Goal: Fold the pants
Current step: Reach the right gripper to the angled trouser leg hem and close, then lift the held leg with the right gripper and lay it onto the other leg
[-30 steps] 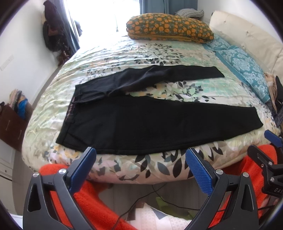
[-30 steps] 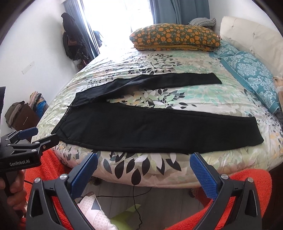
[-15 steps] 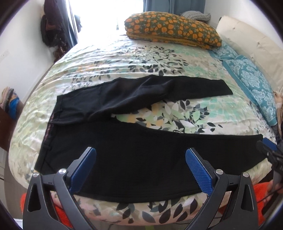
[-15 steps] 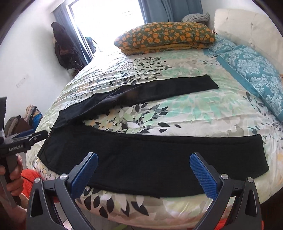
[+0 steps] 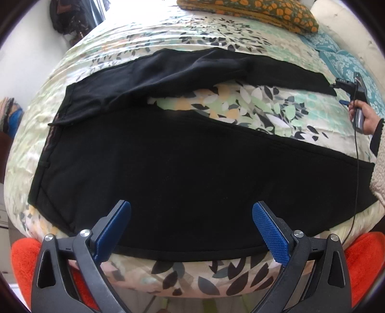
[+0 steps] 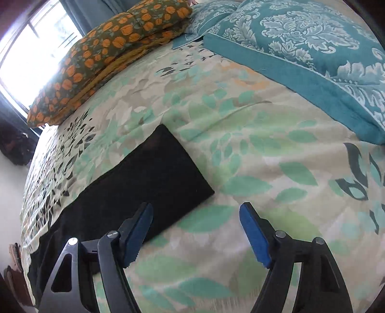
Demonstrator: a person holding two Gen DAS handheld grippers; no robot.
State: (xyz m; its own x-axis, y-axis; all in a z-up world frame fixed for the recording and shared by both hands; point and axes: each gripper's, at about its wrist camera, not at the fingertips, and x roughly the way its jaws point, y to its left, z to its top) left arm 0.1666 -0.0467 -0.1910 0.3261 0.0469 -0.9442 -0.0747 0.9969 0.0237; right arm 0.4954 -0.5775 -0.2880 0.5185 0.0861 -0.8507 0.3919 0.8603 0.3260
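Observation:
Black pants [image 5: 173, 163] lie flat on the floral bedspread [image 5: 240, 106], waistband at the left, the two legs spread apart to the right. My left gripper [image 5: 191, 221] is open and empty above the near leg, close to the bed's front edge. My right gripper [image 6: 196, 225] is open and empty just above the bedspread, at the cuff of the far leg [image 6: 163, 173]. In the left wrist view the right gripper [image 5: 353, 89] shows at the far leg's cuff, held by a hand.
An orange-patterned pillow [image 6: 108, 53] lies at the head of the bed. Teal damask pillows [image 6: 312, 55] lie along the right side. Orange fabric [image 5: 21, 262] shows below the bed's front edge. Dark clothes [image 5: 72, 21] hang at the far left wall.
Both grippers moved forward over the bed. The left came low over the near leg. The right swung far right and forward to the far leg's cuff. Both stayed open.

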